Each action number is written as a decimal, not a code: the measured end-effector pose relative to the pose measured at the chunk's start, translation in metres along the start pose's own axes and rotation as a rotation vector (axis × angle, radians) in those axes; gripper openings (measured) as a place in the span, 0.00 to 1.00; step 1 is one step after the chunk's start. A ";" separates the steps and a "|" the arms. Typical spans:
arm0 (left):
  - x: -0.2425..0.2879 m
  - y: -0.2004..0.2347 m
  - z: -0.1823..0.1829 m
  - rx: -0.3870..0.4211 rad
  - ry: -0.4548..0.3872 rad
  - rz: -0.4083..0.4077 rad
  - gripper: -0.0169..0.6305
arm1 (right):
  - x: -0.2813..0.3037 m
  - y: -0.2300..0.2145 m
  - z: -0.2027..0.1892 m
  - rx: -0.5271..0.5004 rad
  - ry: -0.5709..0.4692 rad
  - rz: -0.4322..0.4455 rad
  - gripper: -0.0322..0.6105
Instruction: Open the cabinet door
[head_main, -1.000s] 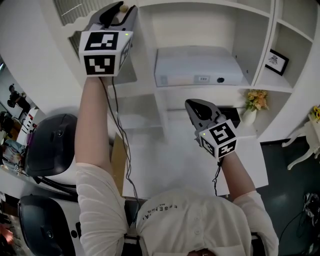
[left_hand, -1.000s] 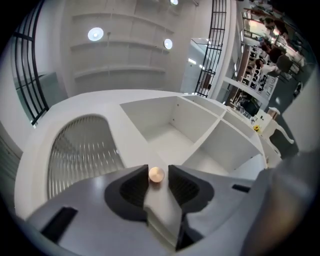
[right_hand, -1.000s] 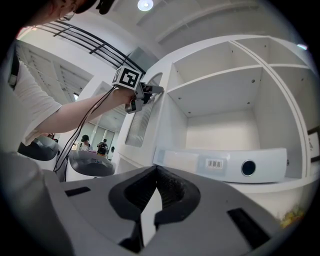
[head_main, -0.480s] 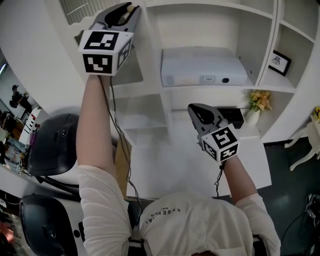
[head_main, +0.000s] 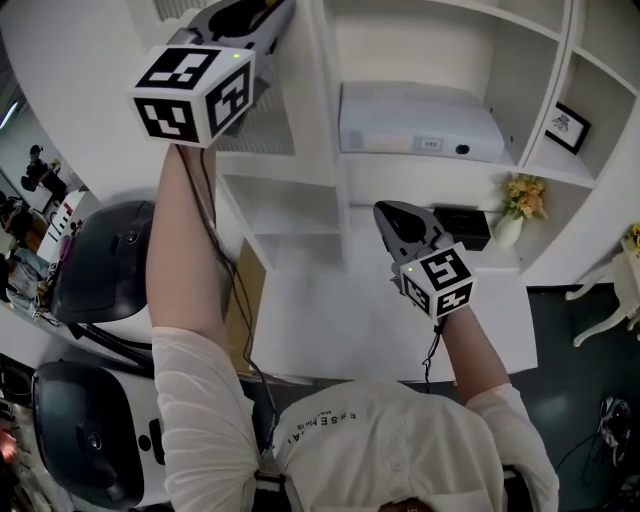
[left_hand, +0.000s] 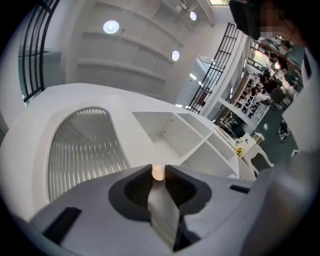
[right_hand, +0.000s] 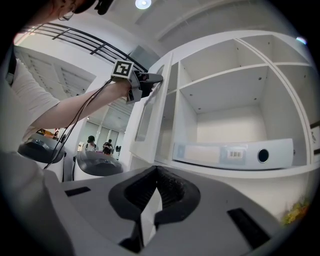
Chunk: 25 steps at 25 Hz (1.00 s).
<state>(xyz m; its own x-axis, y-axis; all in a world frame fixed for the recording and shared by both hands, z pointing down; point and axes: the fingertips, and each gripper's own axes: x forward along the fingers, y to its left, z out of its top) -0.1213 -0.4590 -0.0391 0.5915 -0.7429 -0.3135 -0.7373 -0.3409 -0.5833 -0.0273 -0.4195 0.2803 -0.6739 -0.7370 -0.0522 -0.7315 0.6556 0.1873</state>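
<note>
The white cabinet door (head_main: 268, 128) with a ribbed glass panel (left_hand: 85, 150) stands partly swung out from the shelf unit (head_main: 330, 120). My left gripper (head_main: 262, 12), arm raised at the top left of the head view, is shut on the door's small round pale knob (left_hand: 158, 172), which shows between its dark pads. The right gripper view shows that gripper (right_hand: 146, 81) at the edge of the door (right_hand: 150, 112). My right gripper (head_main: 393, 218) hangs lower in front of the shelves, shut with nothing between its jaws (right_hand: 156, 170).
A long white box (head_main: 420, 120) lies on the open shelf (right_hand: 235, 152). To the right are a flower vase (head_main: 512, 212), a small black box (head_main: 462, 226) and a framed picture (head_main: 567, 126). A white tabletop (head_main: 330, 320) lies below; black domed seats (head_main: 100, 270) stand at left.
The left gripper has moved left and nearer with the knob, and the door has swung further out. The right gripper has shifted only slightly.
</note>
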 end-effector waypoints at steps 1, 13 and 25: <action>-0.006 0.000 0.003 -0.003 -0.002 -0.005 0.16 | 0.001 0.005 0.000 -0.001 0.001 0.010 0.07; -0.076 0.002 0.030 -0.038 -0.012 -0.063 0.14 | 0.017 0.055 0.011 0.002 -0.026 0.068 0.07; -0.145 0.021 0.045 -0.148 -0.037 -0.123 0.14 | 0.042 0.084 0.025 0.072 -0.072 0.072 0.07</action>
<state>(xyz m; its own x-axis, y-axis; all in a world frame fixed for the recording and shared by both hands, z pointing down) -0.2083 -0.3328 -0.0396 0.6896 -0.6697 -0.2755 -0.6971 -0.5109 -0.5030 -0.1198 -0.3917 0.2698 -0.7289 -0.6755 -0.1119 -0.6847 0.7186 0.1221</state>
